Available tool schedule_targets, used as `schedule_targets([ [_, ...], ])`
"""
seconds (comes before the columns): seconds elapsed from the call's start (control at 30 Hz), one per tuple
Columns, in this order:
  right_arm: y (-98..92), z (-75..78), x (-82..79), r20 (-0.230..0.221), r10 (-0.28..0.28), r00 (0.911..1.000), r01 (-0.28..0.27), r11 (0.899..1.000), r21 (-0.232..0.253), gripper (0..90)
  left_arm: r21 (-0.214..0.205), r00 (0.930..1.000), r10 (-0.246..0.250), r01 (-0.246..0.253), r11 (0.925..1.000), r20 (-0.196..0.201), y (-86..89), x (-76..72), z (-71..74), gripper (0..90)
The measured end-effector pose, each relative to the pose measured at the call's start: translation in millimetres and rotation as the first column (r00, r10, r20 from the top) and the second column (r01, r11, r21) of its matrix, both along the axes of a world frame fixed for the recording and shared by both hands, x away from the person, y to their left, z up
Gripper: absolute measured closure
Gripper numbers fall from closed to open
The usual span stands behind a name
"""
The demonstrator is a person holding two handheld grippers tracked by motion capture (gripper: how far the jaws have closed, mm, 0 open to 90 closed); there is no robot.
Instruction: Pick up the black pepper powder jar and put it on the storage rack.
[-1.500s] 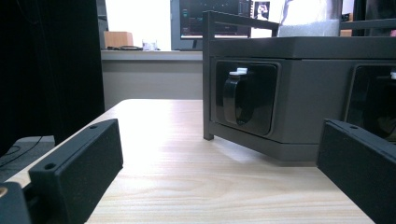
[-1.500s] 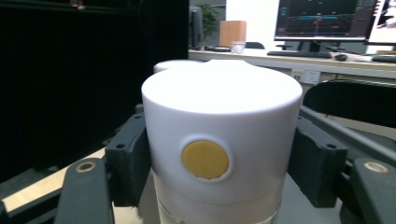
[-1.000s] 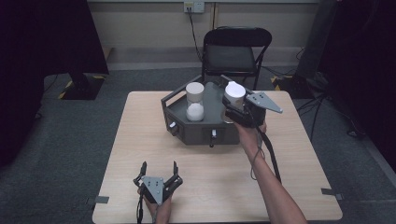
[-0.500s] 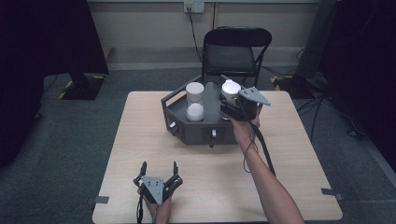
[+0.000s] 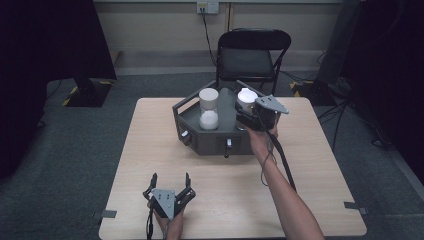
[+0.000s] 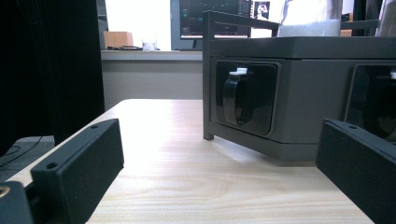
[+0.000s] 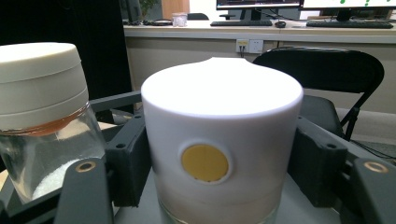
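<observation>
The right gripper [image 5: 245, 116] clamps the white-capped jar [image 7: 222, 140] at the grey tray's [image 5: 215, 142] two o'clock corner, seemingly to lift it, while the left gripper [image 5: 169, 186] rests wide open at six.

Dark tray [image 5: 210, 142] on wooden table [image 5: 150, 130]

High cam overhead; claw cams close, share grey tray [image 5: 200, 142].

Right hand-held gripper [image 5: 248, 119] clamped, arm outstretched; left hand-held gripper [image 5: 170, 186] agape, low.
</observation>
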State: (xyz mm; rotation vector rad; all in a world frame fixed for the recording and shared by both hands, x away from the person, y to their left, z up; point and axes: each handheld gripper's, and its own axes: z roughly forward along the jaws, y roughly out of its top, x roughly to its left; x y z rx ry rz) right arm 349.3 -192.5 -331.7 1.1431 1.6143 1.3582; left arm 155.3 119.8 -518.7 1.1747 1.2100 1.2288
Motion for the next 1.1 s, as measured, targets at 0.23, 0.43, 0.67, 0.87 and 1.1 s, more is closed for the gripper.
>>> schedule_targets([
  [0.23, 1.9, -0.5, -2.6, 0.003, -0.004, 1.0000, 0.005, 1.000, -0.013, 29.4, 0.000, 1.0000, 0.000, 0.000, 1.0000, 0.000, 0.0, 0.0, 0.0, 0.6],
  [0.43, 2.1, -0.6, -2.5, 0.003, -0.004, 1.0000, 0.004, 1.000, -0.022, 29.4, 0.000, 1.0000, 0.000, 0.000, 1.0000, 0.000, 0.0, 0.0, 0.0, 0.6],
  [0.67, 2.1, -0.4, -2.7, 0.002, -0.004, 1.0000, 0.004, 1.000, -0.022, 29.3, 0.000, 1.0000, 0.005, -0.005, 1.0000, 0.000, -0.9, -0.1, 0.0, 0.6],
  [0.87, 2.5, -0.8, -2.7, 0.003, -0.006, 1.0000, 0.006, 1.000, -0.021, 29.4, 0.000, 1.0000, 0.005, -0.005, 1.0000, 0.000, -0.9, -0.1, 0.0, 0.6],
  [1.1, 2.1, -0.9, -2.4, -0.001, -0.007, 1.0000, 0.007, 1.000, -0.010, 28.3, 0.000, 1.0000, 0.005, -0.005, 1.0000, 0.000, -0.9, -0.1, 0.1, 0.7],
])
